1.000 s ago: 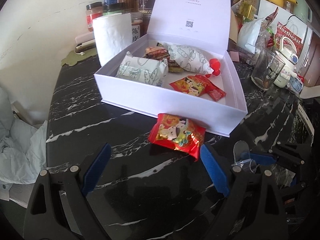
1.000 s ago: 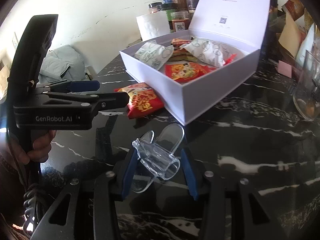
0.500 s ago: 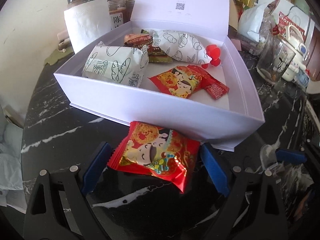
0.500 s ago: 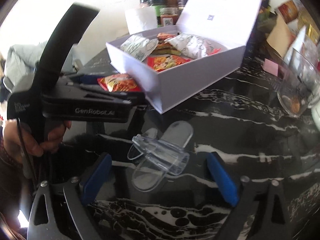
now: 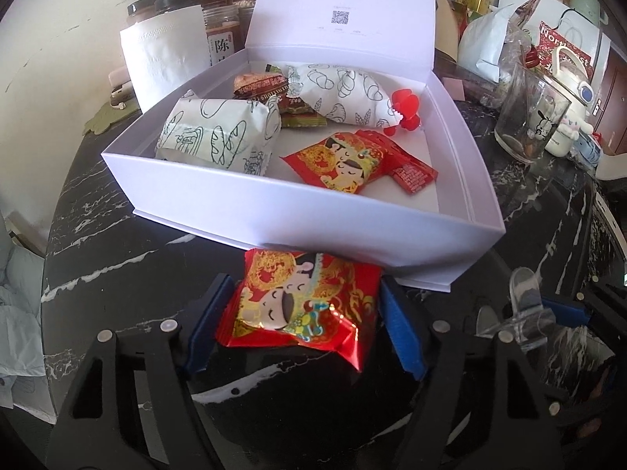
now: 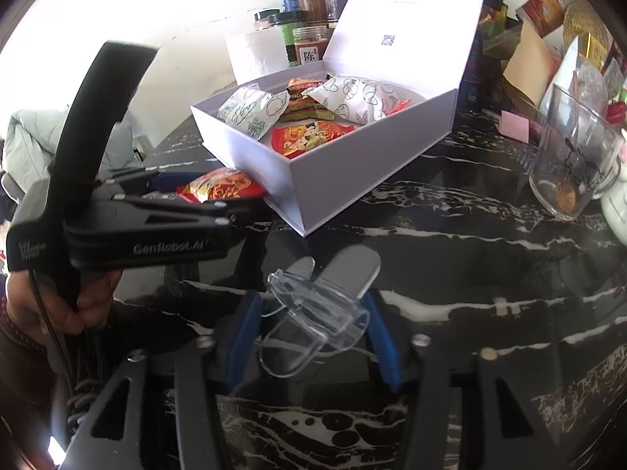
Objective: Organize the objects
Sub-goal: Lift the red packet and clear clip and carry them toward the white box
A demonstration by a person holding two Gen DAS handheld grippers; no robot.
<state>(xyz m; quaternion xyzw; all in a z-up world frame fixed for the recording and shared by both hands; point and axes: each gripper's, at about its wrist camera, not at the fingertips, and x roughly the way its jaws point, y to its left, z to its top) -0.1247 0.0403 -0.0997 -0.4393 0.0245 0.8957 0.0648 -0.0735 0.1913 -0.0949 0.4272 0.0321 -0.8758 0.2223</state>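
The left gripper (image 5: 303, 325) has just been closing its blue pads on the red snack packet (image 5: 301, 305), which lies flat on the tabletop (image 5: 117, 274) against the front wall of the white box (image 5: 313, 227) — the foil already bulges between the pads, so I judge the squeeze firm enough to lift it over that wall. The right gripper (image 6: 313, 329) has likewise been closing, and now clamps the clear plastic clip (image 6: 317, 309) near the box's front corner. Inside the box lie two white bread bags (image 5: 219, 137) and a matching red packet (image 5: 345, 160) — bare floor remains along its right wall.
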